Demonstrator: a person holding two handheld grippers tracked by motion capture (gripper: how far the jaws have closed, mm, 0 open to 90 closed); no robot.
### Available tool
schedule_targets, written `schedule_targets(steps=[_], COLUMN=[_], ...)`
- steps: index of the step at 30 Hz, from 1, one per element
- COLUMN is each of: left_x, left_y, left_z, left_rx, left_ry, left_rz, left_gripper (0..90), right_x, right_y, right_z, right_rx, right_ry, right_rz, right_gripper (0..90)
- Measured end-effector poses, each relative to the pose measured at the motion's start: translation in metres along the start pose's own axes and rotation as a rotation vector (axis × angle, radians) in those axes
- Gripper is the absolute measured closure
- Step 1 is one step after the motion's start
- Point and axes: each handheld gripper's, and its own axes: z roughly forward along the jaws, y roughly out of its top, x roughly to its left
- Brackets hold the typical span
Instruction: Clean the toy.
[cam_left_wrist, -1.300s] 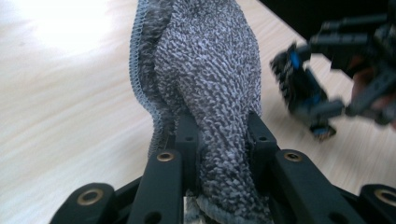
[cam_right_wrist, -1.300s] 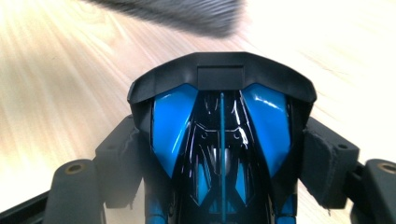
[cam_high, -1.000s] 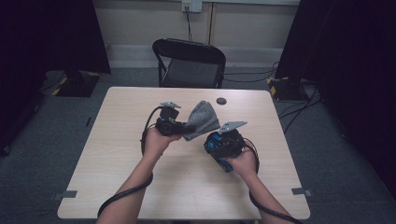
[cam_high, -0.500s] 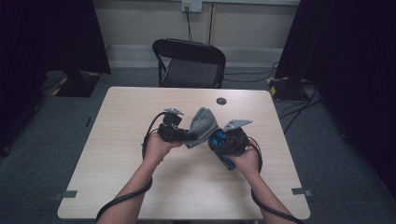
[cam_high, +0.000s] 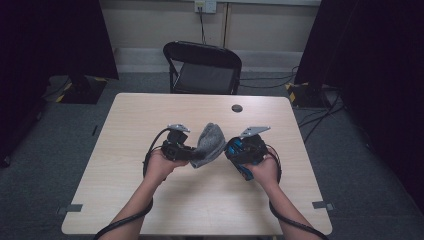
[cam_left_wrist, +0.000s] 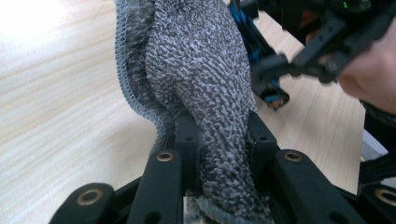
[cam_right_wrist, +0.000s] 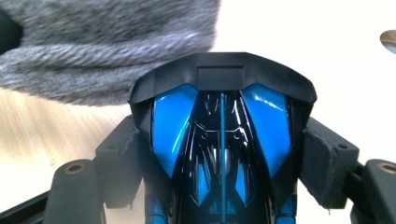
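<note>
Between the left gripper's (cam_high: 192, 152) jaws we see the grey cloth (cam_left_wrist: 201, 79) clamped, raised above the table (cam_high: 125, 150). The right gripper (cam_high: 232, 150) clasps a blue-and-black toy car (cam_right_wrist: 219, 140). Both hands angle inward, nearly meeting.

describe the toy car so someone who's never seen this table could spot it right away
On the wooden table, look at the person's right gripper, clamped on the toy car. It is glossy black with bright blue panels, unlike the fuzzy grey cloth touching it, which the left gripper pinches.
</note>
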Motion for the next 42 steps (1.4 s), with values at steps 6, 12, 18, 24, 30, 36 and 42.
schedule_targets(steps=[6,12,18,24,30,36,42], left_x=[0.007,0.012,0.011,0.002,-0.009,-0.010,-0.014], left_y=[-0.015,-0.027,-0.015,0.010,0.013,0.009,0.008], left_z=[-0.007,-0.009,-0.012,-0.005,0.016,0.027,0.035], left_rx=[0.023,0.056,-0.023,-0.072,-0.045,-0.014,-0.008], left_ry=[0.038,0.104,0.196,0.188,0.117,0.092,0.068], left_rz=[0.001,-0.007,-0.044,-0.030,-0.007,-0.015,-0.010], left_gripper=[72.1,72.1,71.4,71.5,71.7,71.8,72.0], right_x=[-0.006,-0.008,0.001,0.010,0.014,0.011,0.013], right_y=[0.006,0.016,0.022,0.024,0.027,0.024,0.029], right_z=[-0.004,-0.013,-0.012,-0.005,0.001,-0.001,-0.002], right_rx=[-0.007,-0.020,-0.011,-0.006,0.007,0.001,-0.002], right_ry=[-0.008,-0.004,0.005,0.020,0.023,0.029,0.027], right_rz=[0.012,0.013,-0.014,-0.029,-0.042,-0.029,-0.035], right_gripper=[25.4,25.5,25.4,25.4,25.4,25.4,25.4])
